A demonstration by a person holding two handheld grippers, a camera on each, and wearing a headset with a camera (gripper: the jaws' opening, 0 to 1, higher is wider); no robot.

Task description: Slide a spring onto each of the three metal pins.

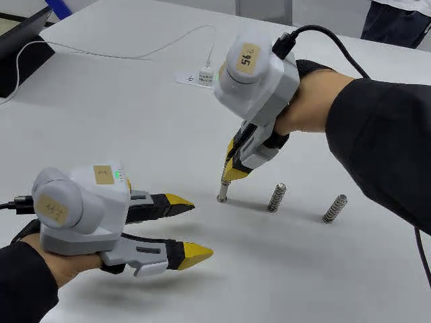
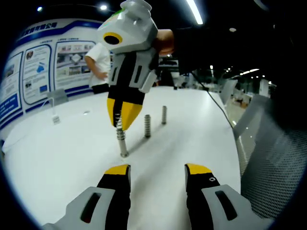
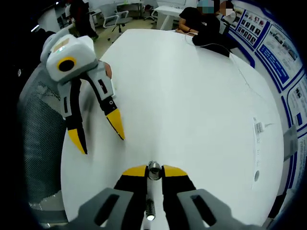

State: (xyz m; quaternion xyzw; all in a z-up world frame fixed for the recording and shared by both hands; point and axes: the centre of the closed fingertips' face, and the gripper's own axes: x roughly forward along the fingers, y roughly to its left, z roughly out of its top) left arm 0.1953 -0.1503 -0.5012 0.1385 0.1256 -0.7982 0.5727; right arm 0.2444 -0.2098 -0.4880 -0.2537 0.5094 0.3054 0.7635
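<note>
Three metal pins stand in a row on the white table. My right gripper points down over the left pin, shut on a spring that sits on the pin's top. The middle pin and the right pin each carry a spring; the left gripper view has them as the middle pin and the right pin. My left gripper hovers open, left of the pins, its own tips apart with nothing between them.
A white cable with a small adapter lies at the back of the table. A dark device sits at the far left corner. A person stands behind the table, and others sit at its far end.
</note>
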